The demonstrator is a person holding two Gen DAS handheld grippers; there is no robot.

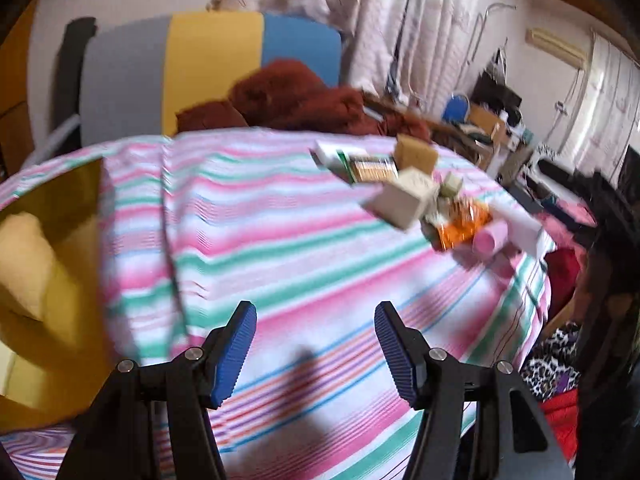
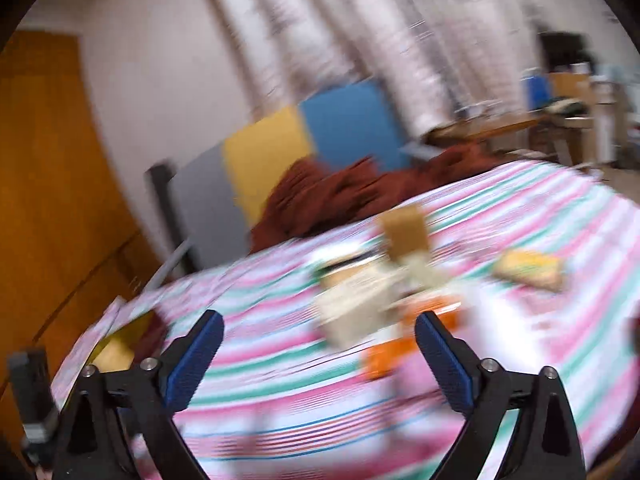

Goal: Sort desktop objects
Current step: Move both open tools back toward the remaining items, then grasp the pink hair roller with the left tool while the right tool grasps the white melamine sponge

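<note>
A pile of small things lies on the striped tablecloth (image 1: pixel 280 240): a cream box (image 1: pixel 402 200), a brown box (image 1: pixel 416 154), an orange packet (image 1: pixel 460 228), a pink cylinder (image 1: pixel 490 238) and flat packets (image 1: pixel 360 164). My left gripper (image 1: pixel 316 340) is open and empty, above the cloth, short of the pile. A yellow box (image 1: pixel 48 280) stands at the left. My right gripper (image 2: pixel 318 354) is open and empty; the cream box (image 2: pixel 356 312) and orange packet (image 2: pixel 400 344) lie blurred just ahead of it. A yellow sponge-like thing (image 2: pixel 528 270) lies to the right.
A dark red blanket (image 1: pixel 296 100) lies beyond the table's far edge, before a grey, yellow and blue panel (image 1: pixel 212 64). Curtains hang behind. Cluttered shelves and clothes fill the right side. A wooden door (image 2: pixel 48 200) stands at the left.
</note>
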